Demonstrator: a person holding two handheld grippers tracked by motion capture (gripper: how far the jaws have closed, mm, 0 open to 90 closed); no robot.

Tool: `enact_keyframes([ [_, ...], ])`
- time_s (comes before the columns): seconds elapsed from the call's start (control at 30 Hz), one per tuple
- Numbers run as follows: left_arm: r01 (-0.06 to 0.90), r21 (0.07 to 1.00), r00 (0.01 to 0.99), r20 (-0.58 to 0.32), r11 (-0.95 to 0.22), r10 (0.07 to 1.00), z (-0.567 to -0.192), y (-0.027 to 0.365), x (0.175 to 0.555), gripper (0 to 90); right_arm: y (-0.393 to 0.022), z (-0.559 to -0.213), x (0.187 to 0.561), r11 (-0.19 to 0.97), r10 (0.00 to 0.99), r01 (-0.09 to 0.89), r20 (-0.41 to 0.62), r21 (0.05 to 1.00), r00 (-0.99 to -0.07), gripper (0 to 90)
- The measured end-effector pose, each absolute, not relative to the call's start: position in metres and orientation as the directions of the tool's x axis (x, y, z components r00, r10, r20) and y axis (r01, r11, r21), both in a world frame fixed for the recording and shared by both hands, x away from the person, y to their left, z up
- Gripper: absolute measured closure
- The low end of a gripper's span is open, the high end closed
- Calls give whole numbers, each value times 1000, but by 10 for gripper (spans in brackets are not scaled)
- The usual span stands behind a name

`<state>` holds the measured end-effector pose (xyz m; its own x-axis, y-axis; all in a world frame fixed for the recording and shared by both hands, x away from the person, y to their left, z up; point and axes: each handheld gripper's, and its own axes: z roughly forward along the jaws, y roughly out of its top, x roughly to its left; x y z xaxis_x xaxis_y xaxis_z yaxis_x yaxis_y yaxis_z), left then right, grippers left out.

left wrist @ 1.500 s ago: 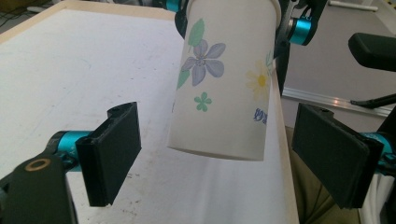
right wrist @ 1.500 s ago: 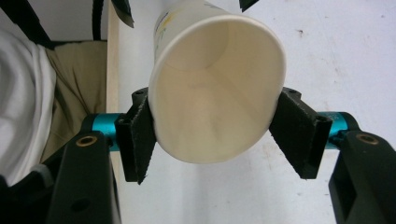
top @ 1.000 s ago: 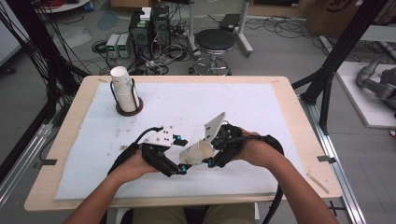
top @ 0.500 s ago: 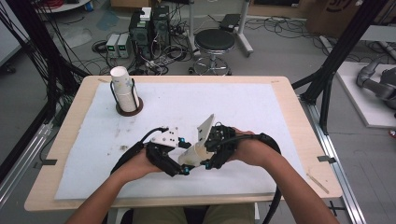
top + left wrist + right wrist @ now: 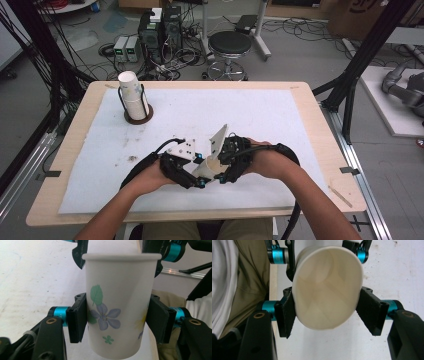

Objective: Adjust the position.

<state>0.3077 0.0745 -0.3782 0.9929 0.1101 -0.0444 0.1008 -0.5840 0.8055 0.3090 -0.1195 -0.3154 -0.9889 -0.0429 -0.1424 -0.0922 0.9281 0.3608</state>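
A white paper cup (image 5: 207,169) with a flower print hangs above the table's front middle, held from both sides. My left gripper (image 5: 197,177) has just been closing, and its pads now press the cup's (image 5: 117,302) lower wall; the left gripper (image 5: 117,315) is shut on it. My right gripper (image 5: 220,170) grips the same cup (image 5: 327,295) near its rim and squeezes the mouth into an oval. The right gripper's (image 5: 328,312) jaws have just closed a little tighter.
A stack of paper cups (image 5: 132,97) stands in a black wire holder at the back left of the white mat (image 5: 280,120). The wooden table edge (image 5: 200,215) runs just below my forearms. A stool and cables lie on the floor beyond the table.
The left gripper's jaws have closed in onto the cup. Both hands have stayed near the same spot, and the cup has shifted only slightly toward the front edge.
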Motion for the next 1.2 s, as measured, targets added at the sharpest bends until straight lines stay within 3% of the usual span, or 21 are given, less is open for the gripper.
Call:
enact_keyframes([
  [0.23,115,826,991,-56,-552,123,-381,77,308,380,-124,-318,310,910,-26,-78,-132,406,-991,328],
  [0.33,127,837,989,-63,-532,137,-383,81,308,371,-130,-317,311,868,18,-44,-121,495,-993,260],
  [0.7,208,909,952,-104,-362,287,-405,117,308,336,-179,-324,313,643,203,95,-50,760,-978,247],
  [1.2,186,963,903,-90,-194,419,-415,166,302,326,-245,-382,302,396,475,255,41,882,-879,246],
])
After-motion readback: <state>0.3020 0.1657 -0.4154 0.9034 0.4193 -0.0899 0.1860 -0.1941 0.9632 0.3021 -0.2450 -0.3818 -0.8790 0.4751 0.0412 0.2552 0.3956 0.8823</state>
